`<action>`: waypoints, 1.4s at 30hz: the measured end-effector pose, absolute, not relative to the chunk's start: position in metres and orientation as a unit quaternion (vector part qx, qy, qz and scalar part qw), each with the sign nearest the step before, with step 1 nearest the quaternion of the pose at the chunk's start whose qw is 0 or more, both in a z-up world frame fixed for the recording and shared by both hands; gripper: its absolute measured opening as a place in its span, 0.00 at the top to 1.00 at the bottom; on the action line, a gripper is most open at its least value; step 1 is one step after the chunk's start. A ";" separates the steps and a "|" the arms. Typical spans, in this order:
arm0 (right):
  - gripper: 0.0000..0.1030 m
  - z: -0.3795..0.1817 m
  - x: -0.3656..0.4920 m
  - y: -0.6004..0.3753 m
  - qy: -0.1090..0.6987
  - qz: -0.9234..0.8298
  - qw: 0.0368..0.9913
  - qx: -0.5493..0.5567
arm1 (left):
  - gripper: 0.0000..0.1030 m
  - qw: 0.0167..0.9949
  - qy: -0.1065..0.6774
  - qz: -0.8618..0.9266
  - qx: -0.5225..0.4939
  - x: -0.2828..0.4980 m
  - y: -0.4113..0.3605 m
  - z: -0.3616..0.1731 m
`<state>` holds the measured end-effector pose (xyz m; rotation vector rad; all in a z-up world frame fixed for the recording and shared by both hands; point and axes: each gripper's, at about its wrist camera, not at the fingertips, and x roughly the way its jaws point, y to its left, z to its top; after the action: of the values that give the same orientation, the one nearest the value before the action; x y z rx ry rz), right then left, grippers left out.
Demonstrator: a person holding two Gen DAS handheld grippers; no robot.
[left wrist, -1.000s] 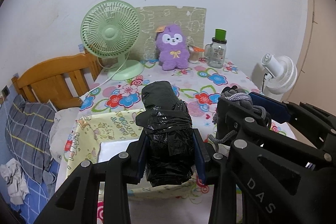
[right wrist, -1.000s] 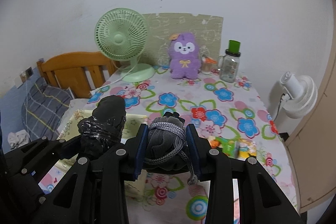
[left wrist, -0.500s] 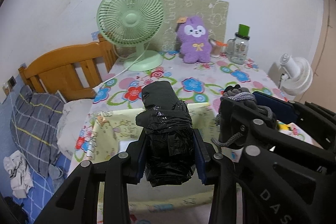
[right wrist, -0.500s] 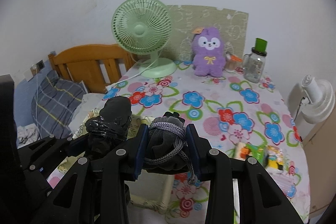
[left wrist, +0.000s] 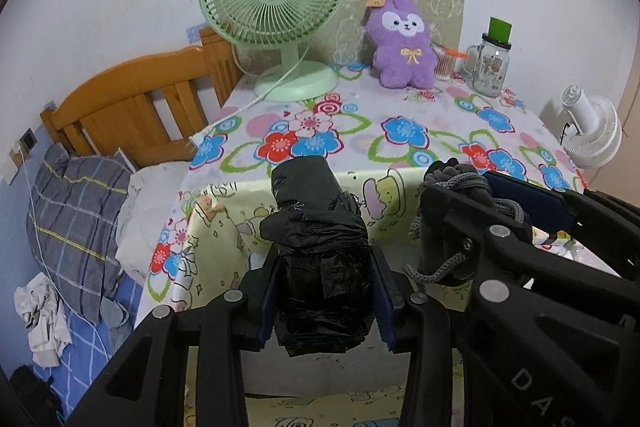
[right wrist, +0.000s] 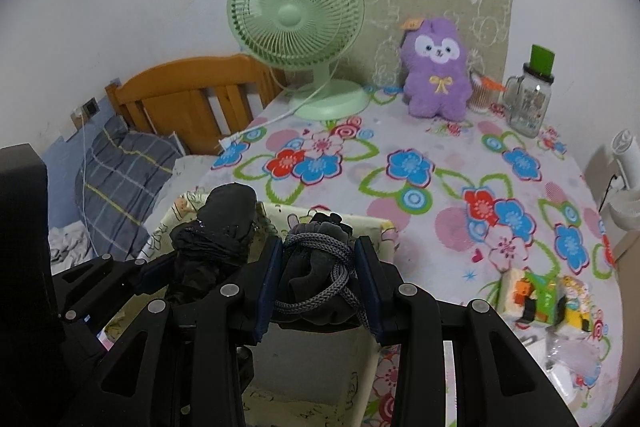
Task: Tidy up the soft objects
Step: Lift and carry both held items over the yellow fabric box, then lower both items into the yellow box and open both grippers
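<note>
Two grippers (left wrist: 326,291) (right wrist: 318,283): left jaws clench one black bundle (left wrist: 320,267), right one grey pouch (right wrist: 316,279), over one bin (right wrist: 372,227); floral desk (right wrist: 440,163), bed (left wrist: 80,211) left.

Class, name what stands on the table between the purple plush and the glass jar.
A small clear cup with an orange lid, seen in both wrist views.

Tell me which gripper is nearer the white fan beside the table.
Right. The right gripper is on the side of the white fan, off the table's right edge; the left gripper sits further left, beyond the right one.
</note>
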<state>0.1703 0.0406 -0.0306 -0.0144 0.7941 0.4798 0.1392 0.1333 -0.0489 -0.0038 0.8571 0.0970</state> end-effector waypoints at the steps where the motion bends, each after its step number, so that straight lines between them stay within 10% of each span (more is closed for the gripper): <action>1: 0.59 -0.034 0.172 0.041 0.385 0.234 0.893 -0.004 | 0.59 0.908 0.417 0.047 -0.002 0.140 0.134 -0.051; 13: 0.51 -0.055 0.181 0.043 0.419 0.226 0.879 -0.021 | 0.26 0.898 0.439 0.028 -0.002 0.148 0.132 -0.071; 23: 0.51 -0.055 0.176 0.038 0.412 0.202 0.888 -0.035 | 0.22 0.895 0.446 0.015 -0.006 0.149 0.130 -0.077; 42: 0.17 -0.018 0.143 0.015 0.353 0.176 0.918 -0.047 | 0.07 0.918 0.395 0.018 0.000 0.124 0.113 -0.040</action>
<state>0.1434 0.0150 -0.0182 -0.0957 0.7251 0.3615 0.1237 0.1132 -0.0399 0.0001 0.8123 0.0367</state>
